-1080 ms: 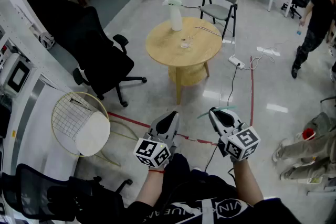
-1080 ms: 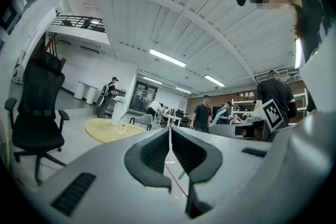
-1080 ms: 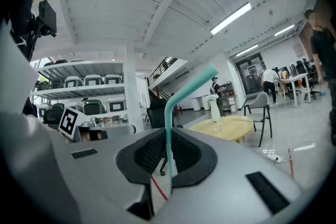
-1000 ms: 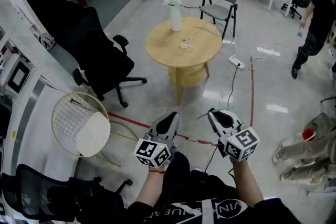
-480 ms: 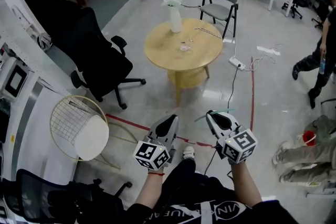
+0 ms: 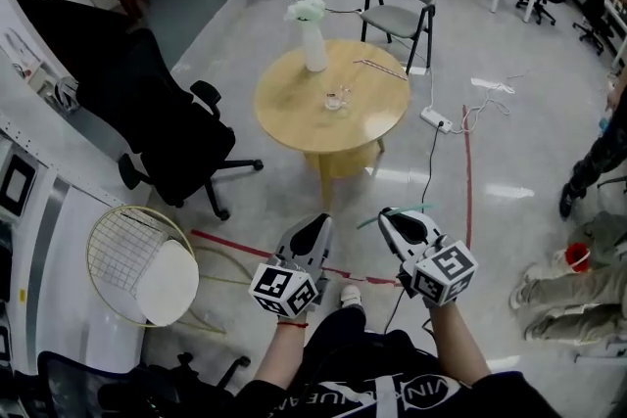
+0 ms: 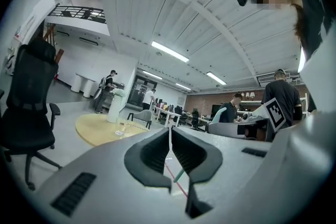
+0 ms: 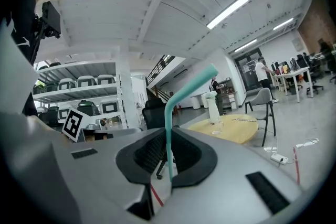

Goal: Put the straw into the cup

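Grey polished floor of an open office fills the head view, and a round pale wooden worktop (image 6: 294,113) stands on it far ahead of the person. A small clear glass cup (image 6: 335,99) stands near the middle of this worktop, and a tall white vase with white flowers (image 6: 313,39) stands just behind it, near the far edge. A grey chair (image 6: 402,0) is behind the worktop and a black office chair (image 6: 162,122) is at its left.

Both tools are held side by side, low in the head view, well apart from the worktop. The left tool (image 6: 315,222) has its jaws pressed together and nothing is between them. The right tool (image 6: 397,215) is clamped on a teal bendable plastic straw (image 6: 370,220). In the right gripper view the straw (image 8: 168,113) rises upright from the closed jaws and then bends to the upper right. The cup (image 8: 217,127) shows there far off, on the worktop (image 8: 236,132).
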### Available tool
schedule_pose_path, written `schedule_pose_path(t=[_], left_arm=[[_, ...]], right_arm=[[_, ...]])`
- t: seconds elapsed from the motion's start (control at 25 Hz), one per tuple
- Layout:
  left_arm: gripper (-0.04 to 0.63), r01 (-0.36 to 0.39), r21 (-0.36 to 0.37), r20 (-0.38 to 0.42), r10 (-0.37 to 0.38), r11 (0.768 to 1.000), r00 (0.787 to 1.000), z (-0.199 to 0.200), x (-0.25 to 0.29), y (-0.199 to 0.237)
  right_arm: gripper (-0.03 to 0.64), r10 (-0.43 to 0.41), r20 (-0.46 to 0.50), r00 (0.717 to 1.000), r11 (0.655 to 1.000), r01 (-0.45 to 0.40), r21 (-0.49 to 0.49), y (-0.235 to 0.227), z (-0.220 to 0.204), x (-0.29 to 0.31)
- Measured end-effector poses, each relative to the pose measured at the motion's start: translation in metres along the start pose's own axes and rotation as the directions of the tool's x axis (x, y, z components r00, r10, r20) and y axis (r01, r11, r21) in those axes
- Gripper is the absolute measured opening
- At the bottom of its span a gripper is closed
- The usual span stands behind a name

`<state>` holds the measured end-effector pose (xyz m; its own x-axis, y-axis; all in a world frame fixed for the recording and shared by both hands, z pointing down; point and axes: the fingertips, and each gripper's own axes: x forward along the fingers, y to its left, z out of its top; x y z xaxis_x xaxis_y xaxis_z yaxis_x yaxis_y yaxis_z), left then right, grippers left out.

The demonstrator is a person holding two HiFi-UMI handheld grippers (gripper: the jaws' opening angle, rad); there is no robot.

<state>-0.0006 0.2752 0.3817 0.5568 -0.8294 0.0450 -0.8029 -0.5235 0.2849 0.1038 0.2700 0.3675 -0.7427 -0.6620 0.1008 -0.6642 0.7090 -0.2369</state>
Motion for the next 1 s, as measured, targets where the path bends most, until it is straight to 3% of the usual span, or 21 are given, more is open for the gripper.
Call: schedule_pose_path(t=[0.64,1.0], left_arm=[[0.02,0.039,-0.033,-0.027,-0.04,0.999,0.999,0.011,0.088,0.087],[0.02,0.05,-0.044,-0.022,-0.051,0.998,0.998,0.013,0.098,0.115]], right_arm=[[0.029,-0.012,-0.024,1.0,1.0,0.012,-0.003,-0.063,0.013,0.103],[0.029,-0.056,-0.016,0.998,0.998,0.056,0.023,-0.08,0.015,0.125]])
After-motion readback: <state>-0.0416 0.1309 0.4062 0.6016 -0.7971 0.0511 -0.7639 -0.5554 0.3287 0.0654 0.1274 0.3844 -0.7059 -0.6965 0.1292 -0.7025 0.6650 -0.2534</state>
